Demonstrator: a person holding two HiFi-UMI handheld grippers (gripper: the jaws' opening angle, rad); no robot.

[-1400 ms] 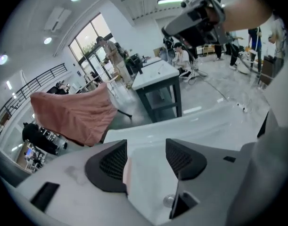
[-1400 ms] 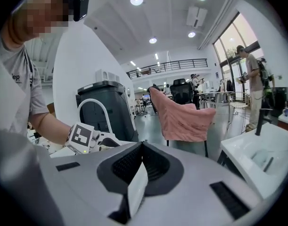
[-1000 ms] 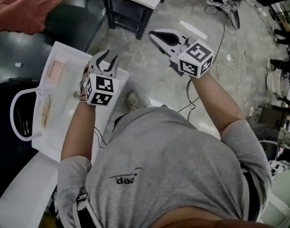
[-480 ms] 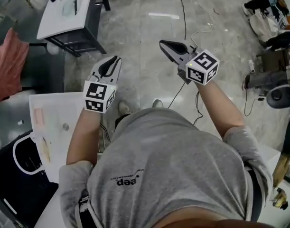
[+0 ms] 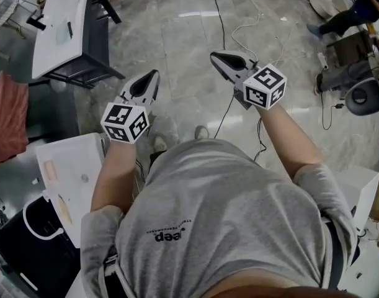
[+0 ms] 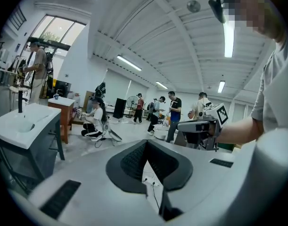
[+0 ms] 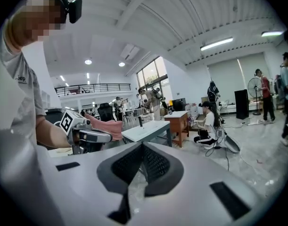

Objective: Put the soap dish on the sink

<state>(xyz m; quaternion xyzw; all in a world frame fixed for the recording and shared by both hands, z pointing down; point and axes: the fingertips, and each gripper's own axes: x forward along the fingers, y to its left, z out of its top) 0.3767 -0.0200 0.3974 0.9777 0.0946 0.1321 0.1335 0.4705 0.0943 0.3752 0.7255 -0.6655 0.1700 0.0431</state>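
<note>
Both grippers hang in the air over the grey floor with nothing in them. In the head view my left gripper (image 5: 151, 76) is shut, its jaws pressed together, and my right gripper (image 5: 217, 56) is shut too. The left gripper view shows its pads (image 6: 134, 161) meeting with nothing between them, and the right gripper view shows the same (image 7: 155, 166). The white sink (image 5: 59, 30) on a dark stand sits at the upper left, well ahead of the left gripper; its basin (image 6: 21, 124) and dark faucet (image 6: 20, 100) show. A pinkish flat item (image 5: 51, 169), perhaps the soap dish, lies on the white table (image 5: 77, 151) behind my left arm.
Cables (image 5: 239, 36) trail over the floor ahead. A red cloth (image 5: 6, 113) hangs at the left edge. A dark bin with a white rim (image 5: 34, 228) stands by the table. Several people (image 6: 174, 109) stand or sit far off in the hall. A wooden desk (image 7: 181, 121) is beyond the sink.
The view swung away from the white table, which slid to the lower left. Both grippers moved out over the open floor. The left jaws went from open to shut.
</note>
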